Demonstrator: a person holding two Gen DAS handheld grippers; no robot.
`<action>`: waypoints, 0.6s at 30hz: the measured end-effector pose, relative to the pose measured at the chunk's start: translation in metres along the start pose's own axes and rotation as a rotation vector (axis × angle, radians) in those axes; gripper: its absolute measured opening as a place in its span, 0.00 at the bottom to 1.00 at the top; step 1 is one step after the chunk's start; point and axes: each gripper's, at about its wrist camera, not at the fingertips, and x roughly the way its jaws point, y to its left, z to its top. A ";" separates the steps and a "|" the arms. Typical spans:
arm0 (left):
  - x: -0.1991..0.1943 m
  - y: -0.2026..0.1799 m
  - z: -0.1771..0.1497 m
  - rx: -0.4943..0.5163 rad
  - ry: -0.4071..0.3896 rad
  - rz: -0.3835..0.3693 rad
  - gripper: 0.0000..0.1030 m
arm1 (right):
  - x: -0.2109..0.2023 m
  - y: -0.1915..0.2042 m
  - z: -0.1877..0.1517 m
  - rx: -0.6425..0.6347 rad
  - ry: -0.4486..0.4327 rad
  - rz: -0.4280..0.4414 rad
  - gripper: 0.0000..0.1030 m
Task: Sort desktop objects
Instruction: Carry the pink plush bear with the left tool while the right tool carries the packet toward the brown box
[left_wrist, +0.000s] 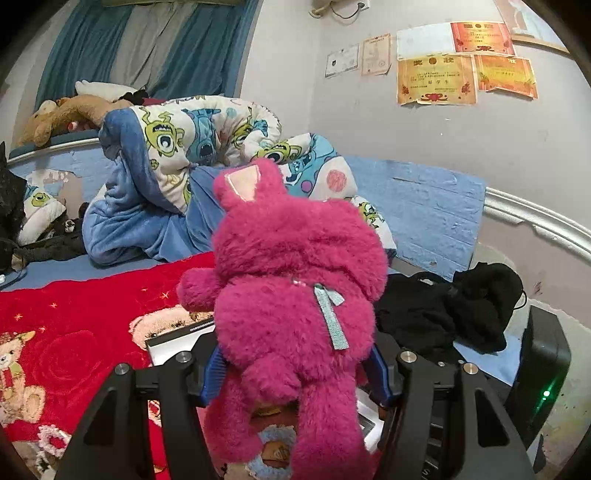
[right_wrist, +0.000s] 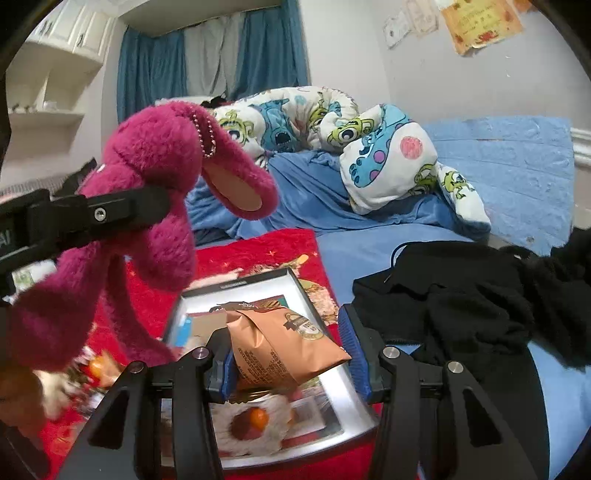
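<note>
Your left gripper is clamped, about half open, on the pink plush bear, held up over the red blanket. To the right, your right gripper pinches an orange snack packet at a narrower gap, above the near silver tray, with black clothes farther right.

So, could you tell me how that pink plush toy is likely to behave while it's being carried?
Probably floppy: the pink plush toy droops either side of the left claw, legs dangling. Likely light. Its fluffy pile compresses, so it may slip.

black clothes crowd tray's right side.
</note>
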 end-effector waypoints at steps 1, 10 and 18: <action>0.007 0.002 -0.003 0.005 0.000 -0.003 0.61 | 0.006 -0.002 -0.002 -0.002 0.006 0.007 0.45; 0.050 0.026 -0.031 -0.025 0.043 0.016 0.61 | 0.050 -0.017 -0.033 0.032 0.087 0.007 0.45; 0.090 0.041 -0.072 -0.042 0.150 0.054 0.61 | 0.058 -0.026 -0.041 0.062 0.139 0.006 0.45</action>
